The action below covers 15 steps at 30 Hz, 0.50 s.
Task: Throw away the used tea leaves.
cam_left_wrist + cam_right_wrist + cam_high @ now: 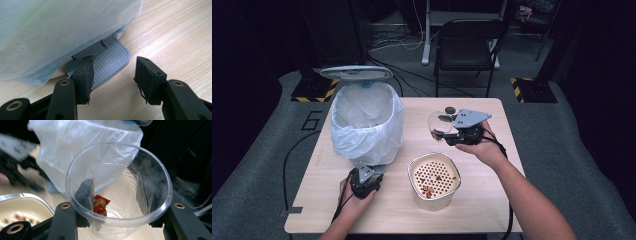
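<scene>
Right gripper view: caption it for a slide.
Right gripper holds a clear plastic cup with red food scraps inside.

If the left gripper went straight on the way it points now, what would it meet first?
Probably the grey pedal at the foot of the bin. The left gripper points at it, one of its fingers already over the pedal's edge. Just behind hangs the white bag.
</scene>
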### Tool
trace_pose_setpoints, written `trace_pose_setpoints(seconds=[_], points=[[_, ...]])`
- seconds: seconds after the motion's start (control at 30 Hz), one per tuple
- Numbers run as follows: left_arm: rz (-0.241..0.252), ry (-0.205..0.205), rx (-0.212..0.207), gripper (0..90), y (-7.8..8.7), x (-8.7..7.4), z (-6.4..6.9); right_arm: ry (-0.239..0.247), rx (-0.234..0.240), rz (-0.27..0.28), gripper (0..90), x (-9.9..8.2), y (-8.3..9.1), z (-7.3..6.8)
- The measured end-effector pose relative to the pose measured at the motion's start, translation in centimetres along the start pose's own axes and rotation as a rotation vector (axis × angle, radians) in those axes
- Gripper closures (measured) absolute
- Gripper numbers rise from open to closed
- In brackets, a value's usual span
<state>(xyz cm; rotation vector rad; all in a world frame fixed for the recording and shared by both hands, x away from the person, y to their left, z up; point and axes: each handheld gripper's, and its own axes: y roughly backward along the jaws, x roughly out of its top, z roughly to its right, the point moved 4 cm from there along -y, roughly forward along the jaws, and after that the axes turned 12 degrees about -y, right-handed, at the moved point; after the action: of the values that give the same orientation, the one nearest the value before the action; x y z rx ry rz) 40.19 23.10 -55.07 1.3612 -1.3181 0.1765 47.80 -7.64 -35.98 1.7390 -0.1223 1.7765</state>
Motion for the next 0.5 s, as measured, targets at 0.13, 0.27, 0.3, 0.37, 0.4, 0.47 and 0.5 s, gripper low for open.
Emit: trace_pose_setpoints(seconds=[0.13, 0.27, 0.3, 0.37, 0.4, 0.47, 0.5], points=[[0.0, -0.007, 0.003, 49.3, 0.0, 0.0, 0.0, -0.136, 0.038, 0.02, 48.2, 0.6, 0.2, 0.2], [0.0, -0.009, 0.004, 49.3, 0.0, 0.0, 0.0, -0.195, 0.049, 0.018, 48.2, 1.1, 0.1, 0.1], [0.001, -0.01, 0.005, 49.3, 0.0, 0.0, -0.1, -0.205, 0.049, 0.014, 48.2, 1.1, 0.1, 0.1], [0.0, -0.009, 0.005, 49.3, 0.0, 0.0, 0.0, -0.22, 0.049, 0.005, 48.4, 1.3, -0.1, 0.1], [0.0, -0.011, 0.004, 49.3, 0.0, 0.0, -0.1, -0.23, 0.047, -0.006, 48.5, 1.5, -0.1, 0.0], [0.0, -0.011, 0.005, 49.3, 0.0, 0.0, -0.1, -0.236, 0.046, -0.007, 48.5, 1.7, -0.1, 0.0], [0.001, -0.009, 0.005, 49.3, 0.0, 0.0, -0.1, -0.243, 0.045, -0.009, 48.5, 1.9, -0.1, -0.1]])
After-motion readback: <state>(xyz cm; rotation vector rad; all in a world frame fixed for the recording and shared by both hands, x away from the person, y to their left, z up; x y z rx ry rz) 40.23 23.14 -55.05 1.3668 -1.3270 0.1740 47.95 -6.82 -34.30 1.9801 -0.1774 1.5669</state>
